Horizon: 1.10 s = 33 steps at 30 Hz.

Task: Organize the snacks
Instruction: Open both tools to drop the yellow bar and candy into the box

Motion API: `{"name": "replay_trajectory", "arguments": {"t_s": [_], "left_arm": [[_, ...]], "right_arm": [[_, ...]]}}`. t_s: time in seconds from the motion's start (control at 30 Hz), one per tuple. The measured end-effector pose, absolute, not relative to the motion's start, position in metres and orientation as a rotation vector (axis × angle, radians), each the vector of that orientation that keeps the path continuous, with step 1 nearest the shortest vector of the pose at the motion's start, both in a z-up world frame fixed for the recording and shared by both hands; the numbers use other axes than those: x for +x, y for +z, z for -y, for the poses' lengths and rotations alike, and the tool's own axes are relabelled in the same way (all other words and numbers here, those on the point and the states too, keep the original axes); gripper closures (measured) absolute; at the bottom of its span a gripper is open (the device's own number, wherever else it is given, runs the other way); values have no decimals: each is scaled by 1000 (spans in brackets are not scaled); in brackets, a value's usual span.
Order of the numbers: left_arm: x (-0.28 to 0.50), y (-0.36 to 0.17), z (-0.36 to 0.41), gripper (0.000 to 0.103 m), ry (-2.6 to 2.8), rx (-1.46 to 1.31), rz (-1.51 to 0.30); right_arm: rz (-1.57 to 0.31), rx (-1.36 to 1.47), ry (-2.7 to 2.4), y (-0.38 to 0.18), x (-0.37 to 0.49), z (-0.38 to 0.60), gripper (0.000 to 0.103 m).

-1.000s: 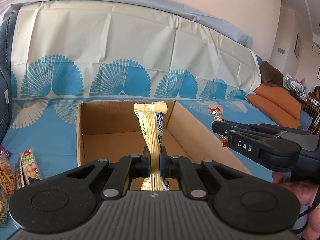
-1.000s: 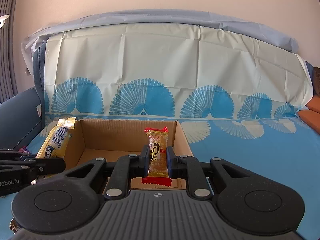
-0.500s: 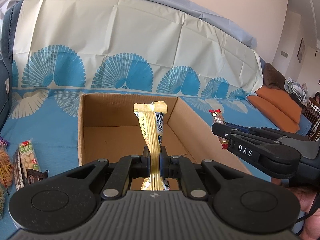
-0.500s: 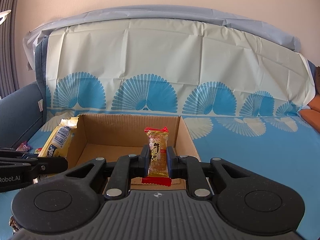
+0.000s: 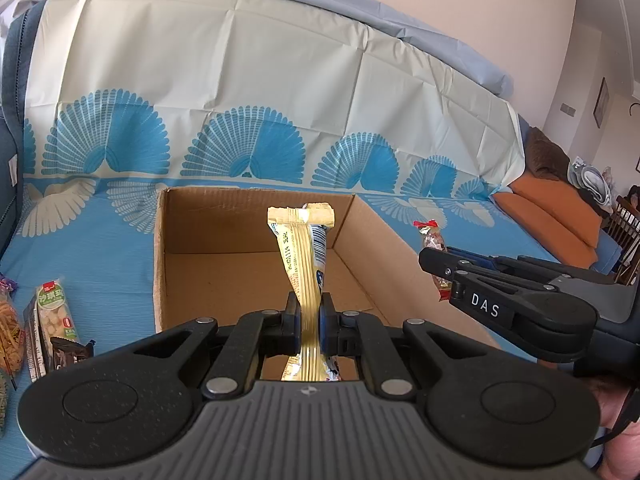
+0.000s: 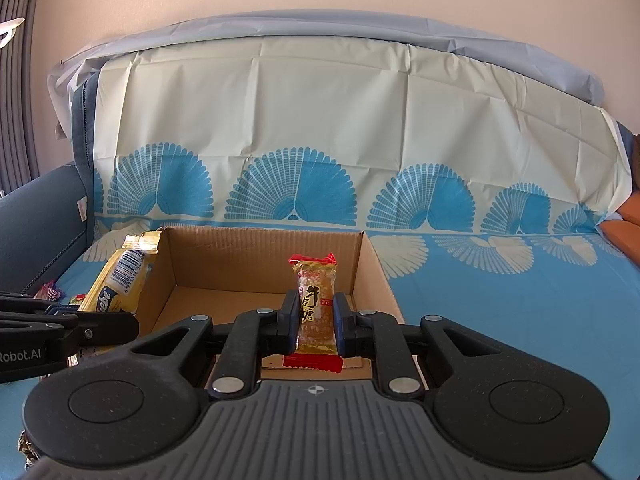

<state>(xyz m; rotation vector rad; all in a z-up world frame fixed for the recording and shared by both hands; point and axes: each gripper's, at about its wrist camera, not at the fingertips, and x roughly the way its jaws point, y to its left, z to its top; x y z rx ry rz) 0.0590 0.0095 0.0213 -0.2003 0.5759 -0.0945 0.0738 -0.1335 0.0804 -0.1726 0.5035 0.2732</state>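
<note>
An open cardboard box [image 5: 192, 224] sits on the blue patterned cover; it also shows in the right wrist view [image 6: 224, 248]. My left gripper [image 5: 309, 316] is shut on a yellow snack bar [image 5: 302, 248] held upright at the box's near edge. The bar shows from the side in the right wrist view [image 6: 116, 280]. My right gripper [image 6: 317, 316] is shut on a small gold candy with red ends [image 6: 314, 300], also at the box's near edge. The right gripper [image 5: 432, 258] with its candy [image 5: 432, 240] shows at the right in the left wrist view.
Several loose snack packets [image 5: 52, 316] lie on the cover left of the box. The sofa back [image 6: 320, 120] rises behind the box. Orange cushions [image 5: 552, 216] lie far right.
Both grippers have moved closer to the box and slightly higher, so more of the box floor shows. Both snacks stay gripped.
</note>
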Motion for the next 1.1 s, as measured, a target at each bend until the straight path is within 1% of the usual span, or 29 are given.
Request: {"name": "replay_trajectory", "arguments": {"t_s": [0.53, 0.57, 0.6, 0.63, 0.67, 0.73, 1.1], "left_arm": [[59, 21, -7, 94, -102, -206, -580], [59, 20, -7, 94, -102, -209, -584], [60, 20, -8, 89, -102, -215, -589], [60, 20, -9, 86, -105, -222, -592], [60, 19, -9, 85, -102, -226, -593], [59, 20, -9, 85, -93, -224, -591], [59, 21, -9, 85, -92, -227, -595]], "right_arm": [[-510, -176, 279, 79, 74, 132, 85], [-516, -176, 284, 78, 75, 132, 85], [-519, -177, 287, 79, 76, 133, 84], [-520, -179, 286, 78, 77, 133, 81], [-523, -181, 285, 78, 77, 132, 72], [-525, -181, 281, 78, 79, 132, 64], [-536, -196, 281, 75, 79, 130, 60]]}}
